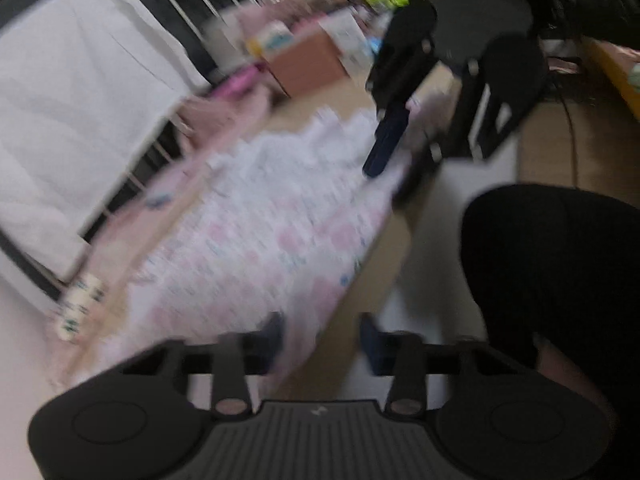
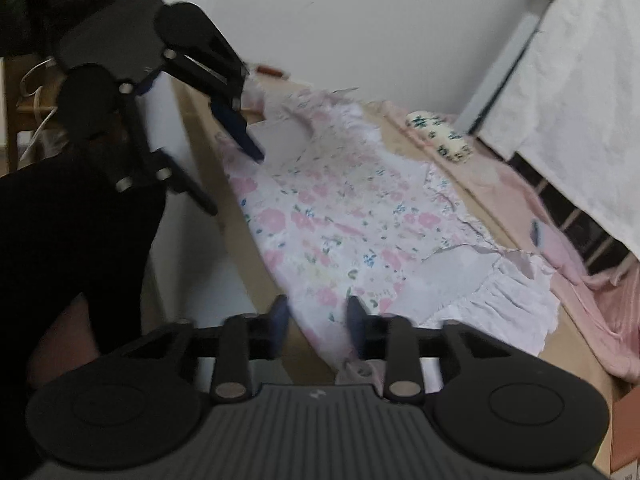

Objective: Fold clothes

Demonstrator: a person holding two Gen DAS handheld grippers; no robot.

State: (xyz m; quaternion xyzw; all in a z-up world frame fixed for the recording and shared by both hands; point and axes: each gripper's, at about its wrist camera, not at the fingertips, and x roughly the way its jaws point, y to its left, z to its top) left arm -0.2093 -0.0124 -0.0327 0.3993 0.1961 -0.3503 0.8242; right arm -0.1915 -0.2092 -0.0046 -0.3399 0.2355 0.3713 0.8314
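Bearing no readable writing, floral garment (image 2: 340, 220) covers table (image 2: 472, 196).

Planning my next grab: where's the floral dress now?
Right wrist view: the floral dress lies spread on the brown table, its near edge by the right tool, beside pink cloth.

The floral garment (image 2: 340, 216) covers most of the bench (image 2: 472, 200), leaving bare brown strips along its near edge and past its far corner where a tool could come down. Along the far side lies a pink cloth (image 2: 560, 248) with a rolled flower-print bundle (image 2: 440, 136) on it, and behind these white sheets (image 2: 580, 92) hang over a rail and close that side off. On the near side the person's dark-clad leg (image 1: 560, 280) stands close against the bench edge, and a cardboard box (image 1: 308, 60) and blurred clutter crowd the end beyond the garment.
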